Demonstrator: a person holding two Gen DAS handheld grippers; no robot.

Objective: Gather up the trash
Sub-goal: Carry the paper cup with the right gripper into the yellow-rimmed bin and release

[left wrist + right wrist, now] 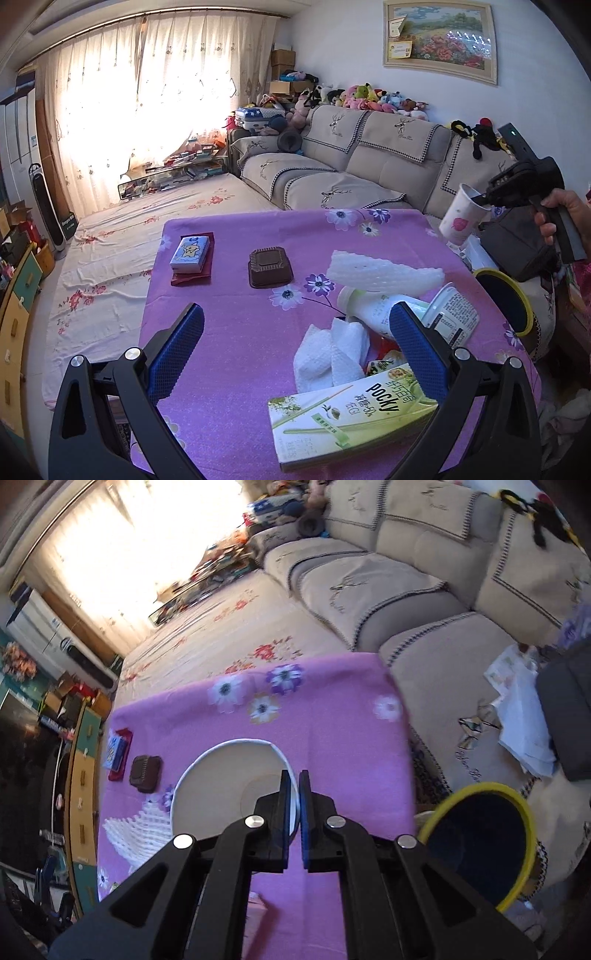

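Paper cup lifted toward the bin as table trash waits

The right gripper (294, 794) pinches the rim of a white paper cup (461, 218), one jaw inside and one outside, holding it in the air beyond the table's far right corner, near the yellow-rimmed trash bin (517, 801) standing just beside the table. The left gripper (295, 350) hangs with jaws wide and empty over the purple floral tablecloth (229, 295), above a Pocky box (351, 413), crumpled paper towels (332, 350), a plastic drink bottle (373, 306), a yogurt cup (450, 314) and white foam netting (384, 273). The likely hazards: a thin rim grip could let the tilted cup slip or swing, and a release made short of the bin's mouth would drop it onto the sofa.
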